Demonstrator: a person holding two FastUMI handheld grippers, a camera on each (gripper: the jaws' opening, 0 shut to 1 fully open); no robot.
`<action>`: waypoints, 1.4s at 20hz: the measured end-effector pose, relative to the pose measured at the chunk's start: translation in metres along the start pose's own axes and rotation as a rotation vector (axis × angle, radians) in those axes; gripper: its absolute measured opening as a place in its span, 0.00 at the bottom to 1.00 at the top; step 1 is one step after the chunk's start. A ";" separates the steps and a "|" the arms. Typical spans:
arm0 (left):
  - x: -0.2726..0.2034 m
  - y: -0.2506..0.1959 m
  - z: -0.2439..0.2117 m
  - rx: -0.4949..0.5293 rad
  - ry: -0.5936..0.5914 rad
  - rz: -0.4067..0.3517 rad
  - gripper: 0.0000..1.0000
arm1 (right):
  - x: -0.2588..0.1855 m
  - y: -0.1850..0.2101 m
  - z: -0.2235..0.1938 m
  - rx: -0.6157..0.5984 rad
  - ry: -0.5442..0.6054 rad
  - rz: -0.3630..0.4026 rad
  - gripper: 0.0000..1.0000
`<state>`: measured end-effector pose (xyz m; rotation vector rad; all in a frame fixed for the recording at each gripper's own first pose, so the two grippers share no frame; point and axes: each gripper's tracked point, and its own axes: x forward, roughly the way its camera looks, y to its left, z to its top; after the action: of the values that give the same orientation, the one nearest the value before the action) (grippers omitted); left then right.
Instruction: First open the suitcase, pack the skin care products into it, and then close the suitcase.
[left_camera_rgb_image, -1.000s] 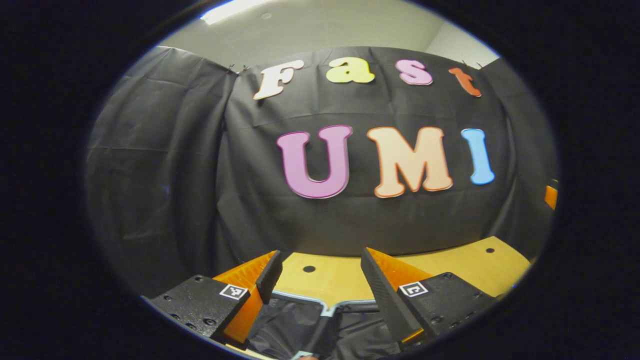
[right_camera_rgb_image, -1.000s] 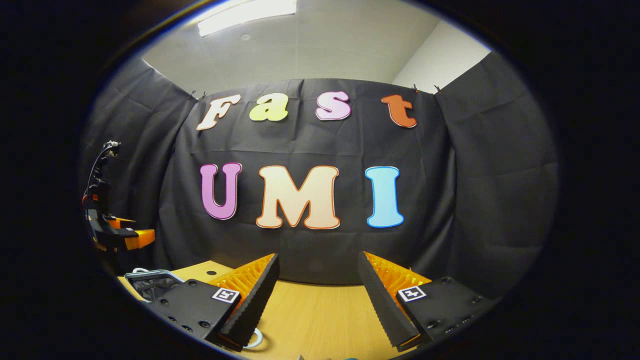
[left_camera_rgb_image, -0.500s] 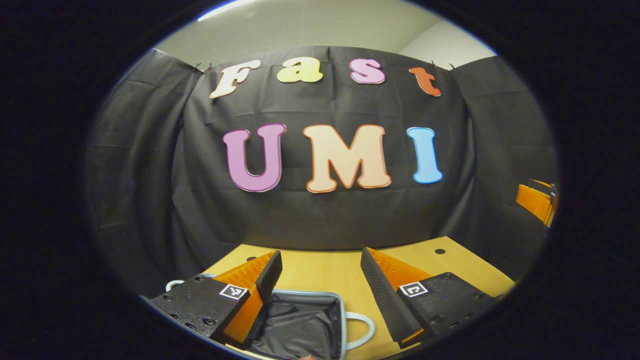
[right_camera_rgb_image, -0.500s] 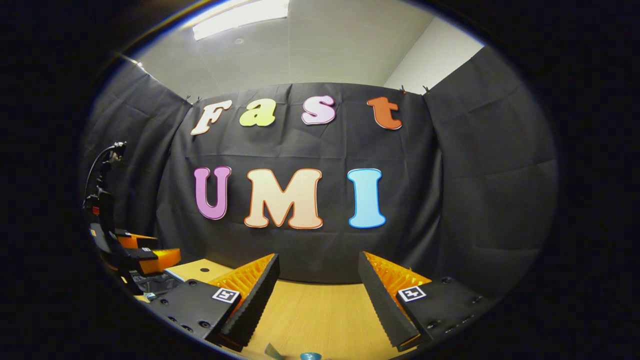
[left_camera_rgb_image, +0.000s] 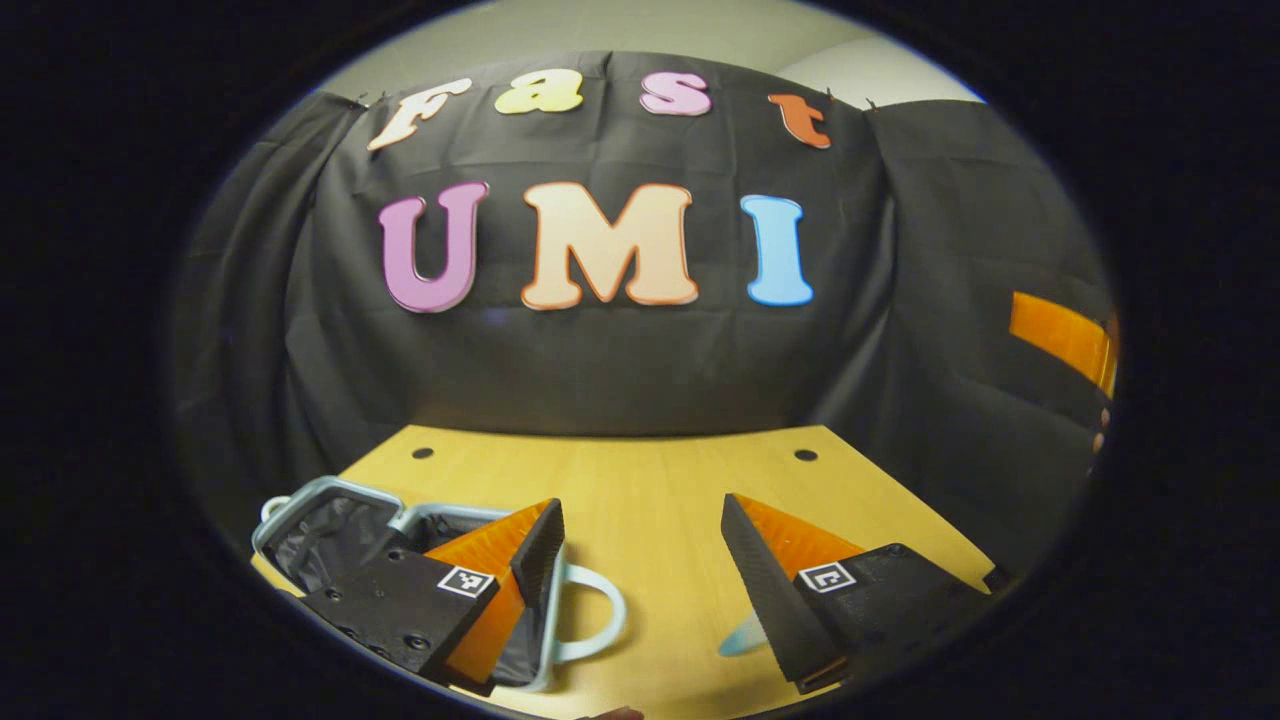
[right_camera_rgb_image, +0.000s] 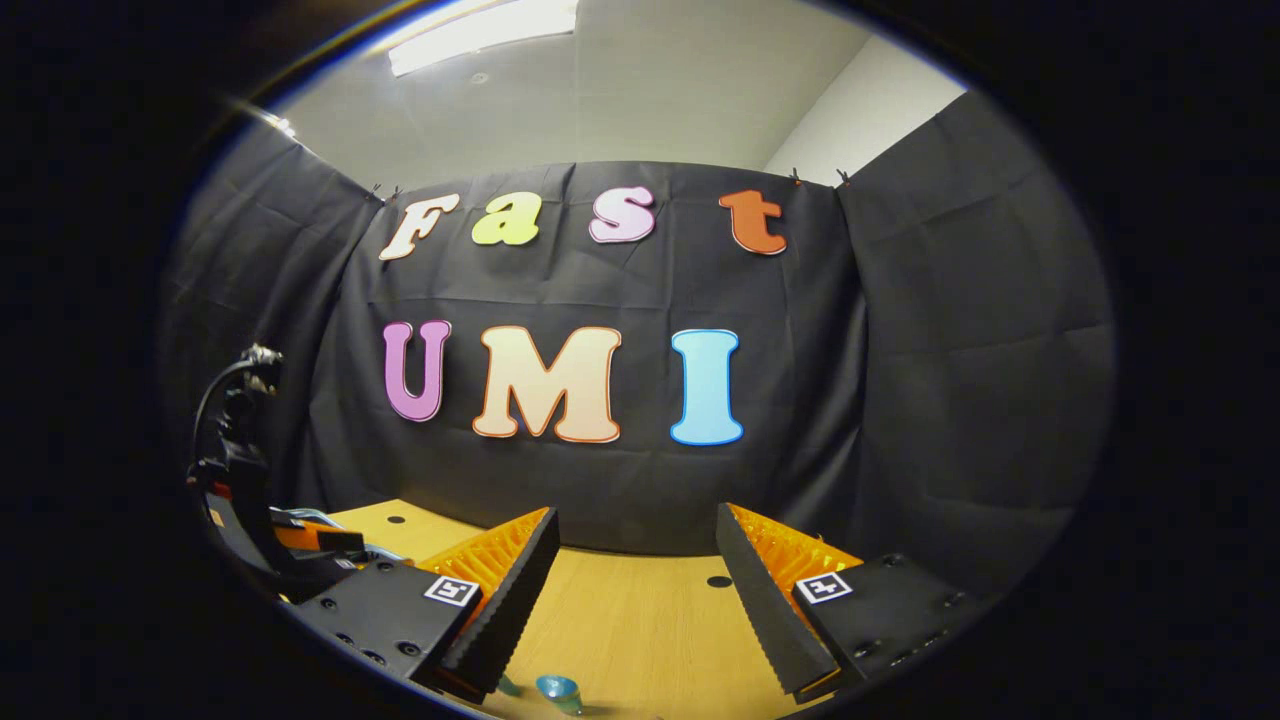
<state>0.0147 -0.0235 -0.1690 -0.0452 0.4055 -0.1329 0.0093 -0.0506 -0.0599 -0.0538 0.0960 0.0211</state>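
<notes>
The suitcase (left_camera_rgb_image: 318, 488) lies open at the lower left of the left gripper view, with a pale blue rim, dark lining and a looped handle (left_camera_rgb_image: 606, 624). My left gripper (left_camera_rgb_image: 640, 560) hovers open over the table to the right of the case, its left finger overlapping the case's near corner. A small pale blue item (left_camera_rgb_image: 745, 636) peeks out beside its right finger. In the right gripper view my right gripper (right_camera_rgb_image: 635, 590) is open above the table, and a small teal skin care item (right_camera_rgb_image: 558, 690) lies just below its left finger.
The wooden table (left_camera_rgb_image: 640, 480) has small round holes near its back edge and ends at the black cloth wall. The left gripper (right_camera_rgb_image: 250, 500) with its cable stands at the left of the right gripper view. Part of the right gripper (left_camera_rgb_image: 1060, 335) shows at the far right.
The left gripper has swung right and tipped down, so the suitcase slid to the lower left of its view and more table shows. The right gripper shifted slightly; the teal item came into view.
</notes>
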 end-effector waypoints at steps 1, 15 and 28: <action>0.001 -0.013 -0.014 0.000 0.029 -0.018 0.95 | -0.002 -0.004 -0.001 -0.005 0.003 -0.001 1.00; 0.024 -0.070 -0.166 -0.007 0.339 -0.140 0.90 | -0.018 -0.048 -0.025 -0.095 0.081 -0.091 0.99; 0.030 -0.044 -0.139 -0.049 0.394 -0.204 0.22 | -0.005 0.009 -0.087 -0.069 0.182 -0.022 0.99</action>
<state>-0.0186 -0.0737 -0.3053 -0.1099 0.7984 -0.3359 -0.0038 -0.0469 -0.1464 -0.1259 0.2768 -0.0027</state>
